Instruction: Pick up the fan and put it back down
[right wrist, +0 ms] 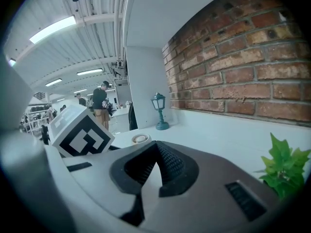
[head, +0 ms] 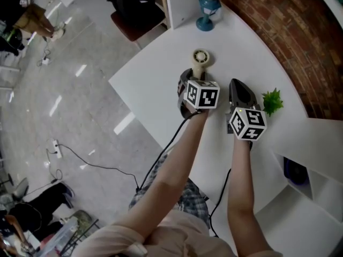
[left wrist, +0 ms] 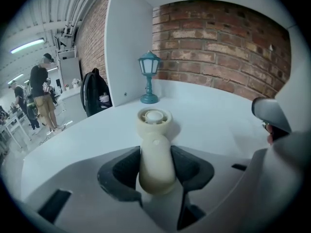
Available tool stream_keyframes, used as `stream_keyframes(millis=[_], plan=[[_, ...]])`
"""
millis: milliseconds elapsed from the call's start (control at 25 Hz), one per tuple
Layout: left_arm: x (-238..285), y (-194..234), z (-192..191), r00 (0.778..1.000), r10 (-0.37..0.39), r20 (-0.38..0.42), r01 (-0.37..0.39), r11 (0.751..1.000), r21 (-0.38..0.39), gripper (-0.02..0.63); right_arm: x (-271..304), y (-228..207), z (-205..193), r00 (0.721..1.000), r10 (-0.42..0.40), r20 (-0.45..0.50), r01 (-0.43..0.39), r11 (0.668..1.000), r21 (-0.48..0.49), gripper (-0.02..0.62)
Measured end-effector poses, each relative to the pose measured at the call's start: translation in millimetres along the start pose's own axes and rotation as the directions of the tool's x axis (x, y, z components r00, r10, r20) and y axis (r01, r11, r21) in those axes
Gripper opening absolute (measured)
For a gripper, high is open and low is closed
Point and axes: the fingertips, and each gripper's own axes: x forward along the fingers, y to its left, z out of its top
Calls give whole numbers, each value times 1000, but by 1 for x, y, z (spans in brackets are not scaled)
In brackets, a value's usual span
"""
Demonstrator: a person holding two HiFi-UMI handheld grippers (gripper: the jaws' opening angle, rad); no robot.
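- Subject: a cream plastic hand fan (left wrist: 155, 154) with a round head and a thick, rounded handle. It lies flat on the white counter (head: 161, 79), head facing up, about midway between the counter's open left edge and the brick wall.
- Long axis: the handle runs in line with the left hand-held gripper (left wrist: 156, 166). The butt end is towards the person; the head points to the far end of the counter, where a teal lantern-shaped lamp (head: 208, 12) stands well apart.
- Left hand-held gripper: angled down over the handle, with both dark pads set against its sides. It is judged to be clamped on the handle near the butt end. The fan does not appear to be off the counter yet.
- Right hand-held gripper (right wrist: 154, 166): jaws together with nothing between them, beside the left one and near a small green artificial plant (head: 272, 101).
- Judgement: the left hand has the fan, so the lift falls to it. With a butt-end grip, the head may sag.
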Motion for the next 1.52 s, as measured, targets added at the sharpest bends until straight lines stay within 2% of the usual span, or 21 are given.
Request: stream_keyframes(millis=[200,600,960,1080,1240,1360,1520], plan=[[-2,0,0,1000,-22,3,22,1000,-10,207,-4,-5,-4,1000,-12,-7,12,1000,1,15],[-24,-4,18,994,-89,65,91,995,-36,205,-16,-10,4,999,-35,3,35,999,24,16],[-75,2,42,973,-128,195,136,990,-28,204,-38,4,22,998,-39,55,37,998,45,16],[-104,7,55,953,-142,268,155,988,-27,204,-52,11,33,995,-49,87,45,998,46,15],[-148,17,74,912,-159,377,182,983,-26,204,-75,25,55,986,-57,157,49,998,49,16],[-186,22,90,871,-172,460,200,980,-12,204,-98,35,75,972,-59,227,50,998,47,15],[-242,28,113,801,-187,569,208,978,29,204,-137,48,110,940,-71,334,62,997,37,16]])
